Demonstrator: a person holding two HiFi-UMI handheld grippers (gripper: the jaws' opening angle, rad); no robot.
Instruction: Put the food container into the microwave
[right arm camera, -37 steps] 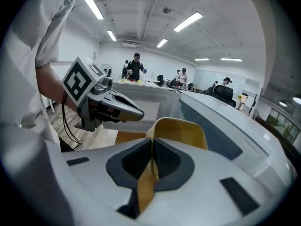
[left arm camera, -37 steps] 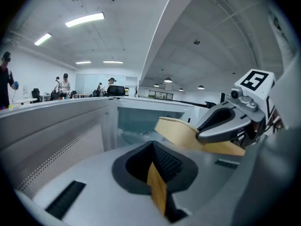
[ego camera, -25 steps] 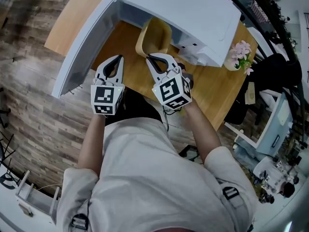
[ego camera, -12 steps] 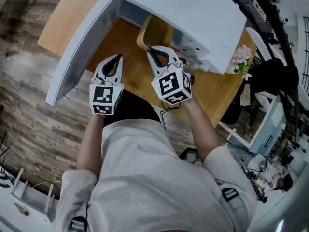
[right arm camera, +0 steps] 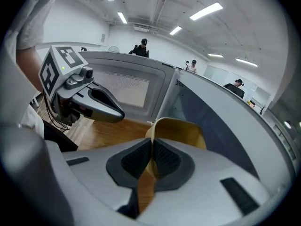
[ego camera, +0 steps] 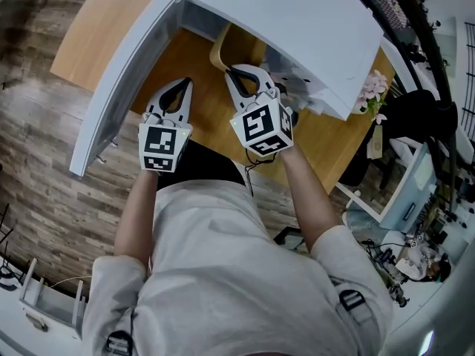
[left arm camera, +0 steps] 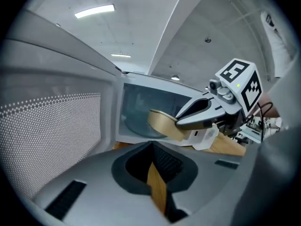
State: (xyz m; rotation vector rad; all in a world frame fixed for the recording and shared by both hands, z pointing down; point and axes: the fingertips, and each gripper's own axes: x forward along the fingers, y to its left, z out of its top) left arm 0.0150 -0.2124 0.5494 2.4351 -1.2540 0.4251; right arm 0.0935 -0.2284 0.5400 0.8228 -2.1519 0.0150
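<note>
The tan food container (ego camera: 239, 49) hangs tilted at the mouth of the white microwave (ego camera: 297, 21), partly hidden under its top. My right gripper (ego camera: 239, 74) is shut on the container's near rim. In the right gripper view, the rim (right arm camera: 155, 126) is pinched between the pads of the right gripper (right arm camera: 151, 144). My left gripper (ego camera: 179, 85) hovers over the wooden table (ego camera: 204, 110) to the left, jaws together and holding nothing. The left gripper view shows the container (left arm camera: 164, 124) in front of the open cavity (left arm camera: 138, 107).
The microwave door (ego camera: 122, 80) stands swung wide open at the left, close beside my left gripper. A small pot of pink flowers (ego camera: 373, 87) sits at the table's right end. Several people stand far back in the room (right arm camera: 142, 48).
Both grippers have moved a little toward the microwave's opening. The container has gone further under the microwave's top edge with the right gripper.
</note>
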